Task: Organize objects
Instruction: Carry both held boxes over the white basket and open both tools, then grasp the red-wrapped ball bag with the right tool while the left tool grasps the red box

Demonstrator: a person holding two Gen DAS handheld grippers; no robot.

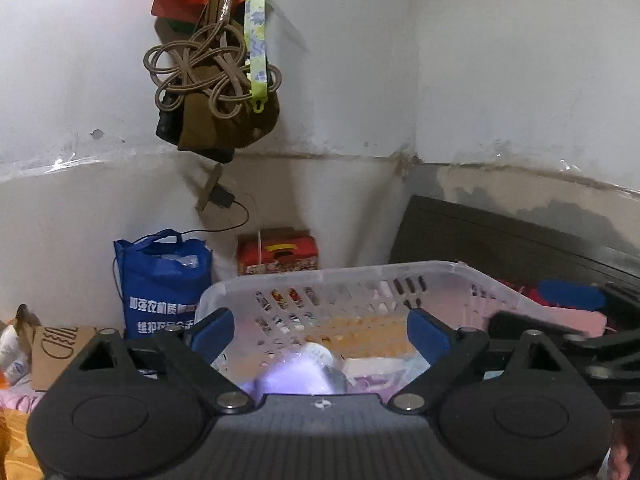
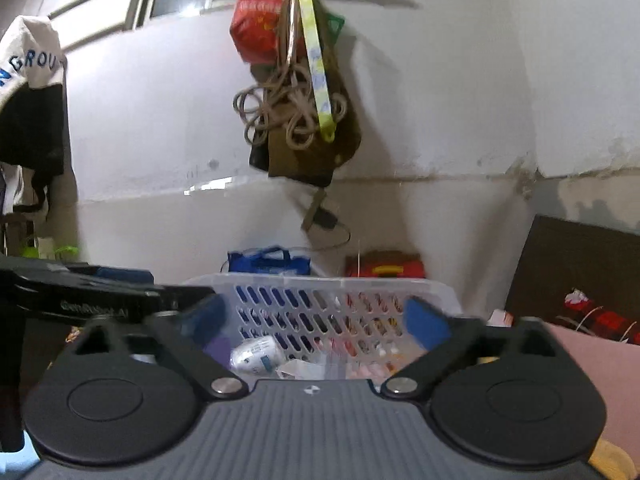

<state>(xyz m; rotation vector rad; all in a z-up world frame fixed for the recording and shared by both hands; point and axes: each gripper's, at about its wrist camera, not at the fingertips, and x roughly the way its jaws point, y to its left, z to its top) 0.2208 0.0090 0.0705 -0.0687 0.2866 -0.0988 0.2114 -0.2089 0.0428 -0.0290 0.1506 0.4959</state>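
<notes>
While both tools hang just short of the basket, here is how its load looks to you.

Basket: the clear plastic basket [image 1: 360, 280] sits straight ahead of both cameras, its slotted wall facing you and its rim level with your fingertips; it looks thin, light and a bit springy, so it probably slides if you push on it.

Left gripper: your left gripper [image 1: 320, 330] has its blue pads [image 1: 214, 332] spread wide with nothing between them, poised over the near edge of the basket.

Right gripper: your right gripper [image 2: 316, 320] is likewise spread and empty, aimed into the basket from the other side (the left tool crosses the left edge of its view).

White bottle: a small white bottle [image 2: 256, 354] lies on its side inside the basket, near the left wall; judged by its round, glossy body, it is light, stiff and apt to roll or slip.

Where to hold: take the bottle across its middle, pads on the two long sides, not on the rounded end.

Plastic wrap: crinkled clear packaging [image 1: 304, 372] lies in the basket below the left tool, glare-washed; it is probably soft and slippery, so pinch a fold.

Other contents: pink and purple flat things lie in the bottom, too blurred to name.
</notes>
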